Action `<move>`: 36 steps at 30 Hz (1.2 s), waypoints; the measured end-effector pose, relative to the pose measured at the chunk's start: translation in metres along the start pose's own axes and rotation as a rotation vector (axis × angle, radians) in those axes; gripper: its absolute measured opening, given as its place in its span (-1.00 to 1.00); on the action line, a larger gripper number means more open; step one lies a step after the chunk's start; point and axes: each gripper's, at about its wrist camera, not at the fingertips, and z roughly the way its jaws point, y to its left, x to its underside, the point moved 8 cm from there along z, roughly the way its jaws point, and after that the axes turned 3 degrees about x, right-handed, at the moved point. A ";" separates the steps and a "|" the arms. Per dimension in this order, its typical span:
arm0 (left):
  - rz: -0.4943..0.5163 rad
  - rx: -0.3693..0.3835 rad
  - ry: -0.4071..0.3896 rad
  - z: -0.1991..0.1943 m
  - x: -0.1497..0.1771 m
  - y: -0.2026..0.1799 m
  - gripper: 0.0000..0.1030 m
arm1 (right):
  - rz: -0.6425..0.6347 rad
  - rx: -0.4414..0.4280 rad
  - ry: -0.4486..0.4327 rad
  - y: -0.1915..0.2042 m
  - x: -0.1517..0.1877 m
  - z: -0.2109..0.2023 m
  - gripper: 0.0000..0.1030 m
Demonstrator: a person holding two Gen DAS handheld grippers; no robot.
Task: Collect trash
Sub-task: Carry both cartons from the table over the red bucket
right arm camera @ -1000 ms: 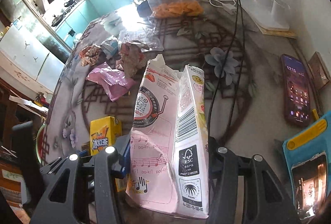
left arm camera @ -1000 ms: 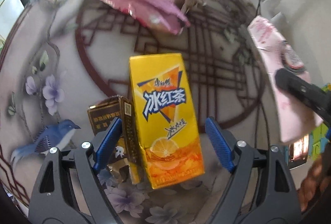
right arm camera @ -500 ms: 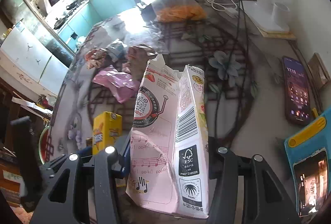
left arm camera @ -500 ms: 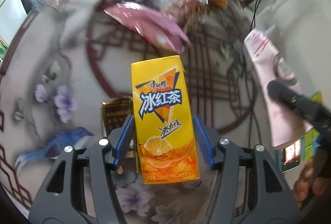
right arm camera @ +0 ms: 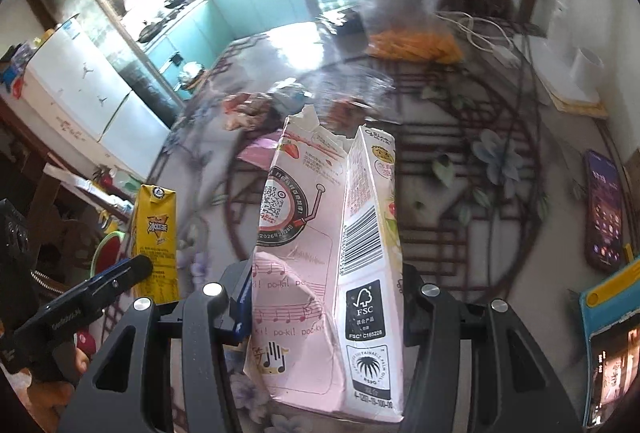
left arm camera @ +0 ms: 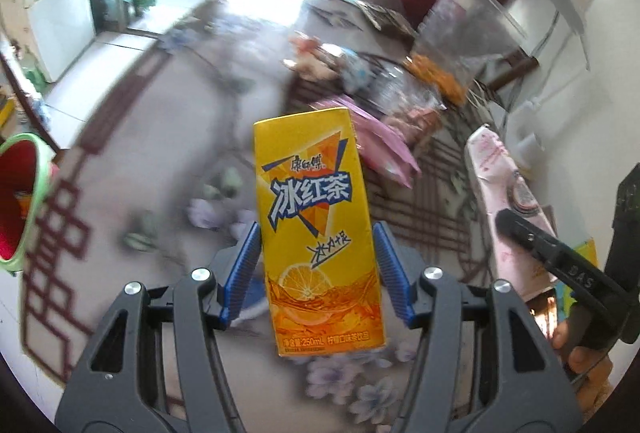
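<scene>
Two claws each pinch a carton. Left claw (left arm camera: 316, 269) grips the yellow tea carton (left arm camera: 318, 229); right claw (right arm camera: 326, 297) grips the pink box (right arm camera: 324, 265). At 9 o'clock in the left view is a red bin (left arm camera: 16, 201).

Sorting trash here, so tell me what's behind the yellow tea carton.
Behind the yellow tea carton, on the table, lies a pink wrapper, partly covered by it; farther back, blurred crumpled wrappers. Anything directly behind the carton is hidden.

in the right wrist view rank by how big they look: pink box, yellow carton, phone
1. pink box, though it is nearest the camera
2. phone and yellow carton look alike, unranked
</scene>
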 end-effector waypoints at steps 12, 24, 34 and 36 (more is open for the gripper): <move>-0.011 -0.108 -0.139 -0.057 -0.026 0.068 0.09 | -0.136 -0.022 -0.065 0.090 -0.016 -0.009 -0.03; 0.004 -0.095 -0.177 -0.090 -0.047 0.128 0.09 | -0.198 0.033 -0.145 0.166 -0.027 -0.018 -0.03; 0.007 -0.089 -0.177 -0.108 -0.057 0.186 0.09 | -0.222 0.070 -0.174 0.233 -0.021 -0.013 -0.03; 0.002 -0.091 -0.177 -0.111 -0.059 0.196 0.09 | -0.233 0.074 -0.182 0.248 -0.020 -0.013 -0.03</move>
